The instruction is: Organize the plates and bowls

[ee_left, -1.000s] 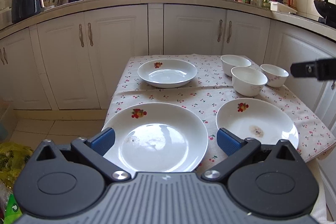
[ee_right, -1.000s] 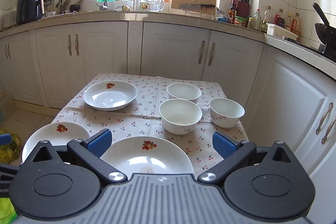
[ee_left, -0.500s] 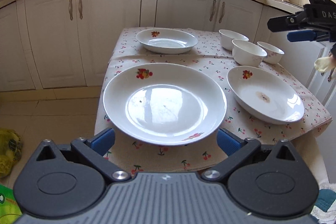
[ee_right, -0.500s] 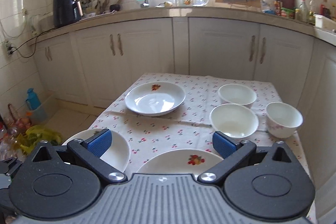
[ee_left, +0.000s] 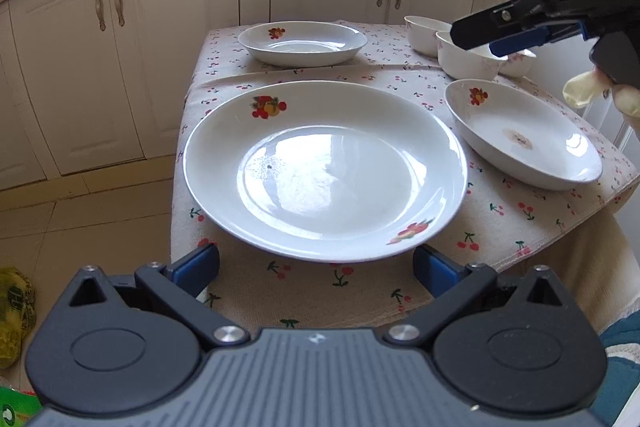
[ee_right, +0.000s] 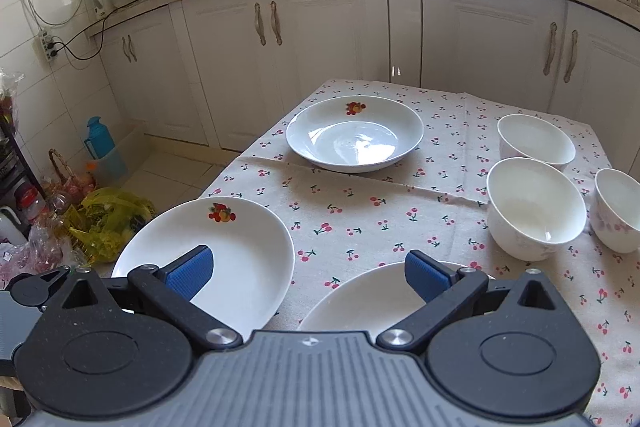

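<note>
the left gripper [ee_left: 316, 267] sits low at the near edge of the table [ee_left: 500, 227], its blue fingers spread wide and holding nothing, the near rim of the large plate [ee_left: 324, 167] lying between and just beyond them. a deeper plate [ee_left: 520, 131] rests to the right of it, and another [ee_left: 302, 41] sits farther back on the cherry-print cloth. the right gripper [ee_right: 308, 273] hovers above the table's near side, fingers likewise wide apart and empty. three white bowls [ee_right: 536, 207] stand close together at the right, two of them nearly touching. a gloved hand [ee_left: 600, 91] grips the right tool.
</note>
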